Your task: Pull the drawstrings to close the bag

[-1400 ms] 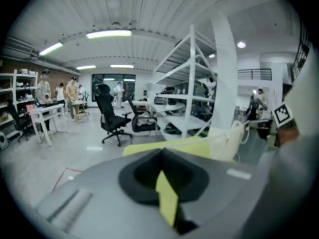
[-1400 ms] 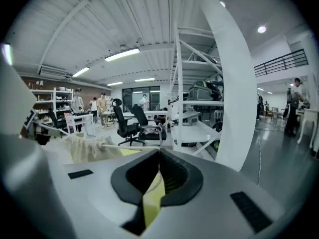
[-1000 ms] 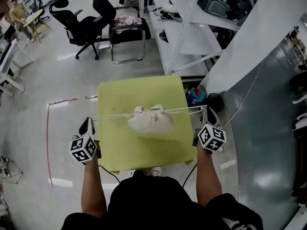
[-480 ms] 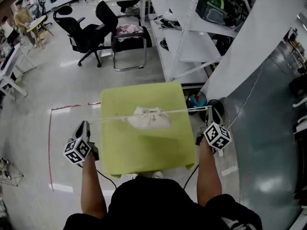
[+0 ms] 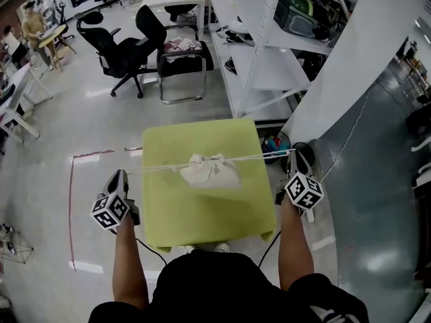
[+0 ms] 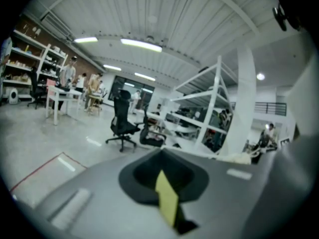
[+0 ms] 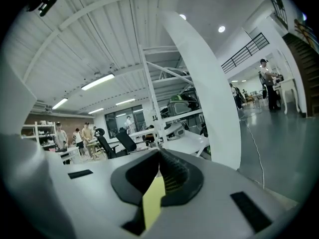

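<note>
A small white cloth bag (image 5: 210, 170) lies on the yellow-green table (image 5: 202, 214), its mouth gathered tight. Two white drawstrings run from it in a taut line. The left drawstring (image 5: 158, 169) ends at my left gripper (image 5: 121, 175), which is off the table's left edge and shut on it. The right drawstring (image 5: 262, 157) ends at my right gripper (image 5: 293, 155), past the right edge and shut on it. In the left gripper view the shut gripper (image 6: 160, 151) has the string leading right to the bag (image 6: 242, 158). In the right gripper view the gripper (image 7: 159, 151) is shut; no string shows.
Black office chairs (image 5: 121, 42) and a metal chair (image 5: 183, 49) stand on the floor beyond the table. White shelving (image 5: 269, 46) and a slanted white pillar (image 5: 357, 66) are at the right. Red tape (image 5: 71, 207) marks the floor at the left. A cable (image 5: 347, 136) trails at the right.
Both grippers have moved outward, away from the table's sides, the left one most. The strings have stretched straighter and the bag's mouth has bunched tighter.
</note>
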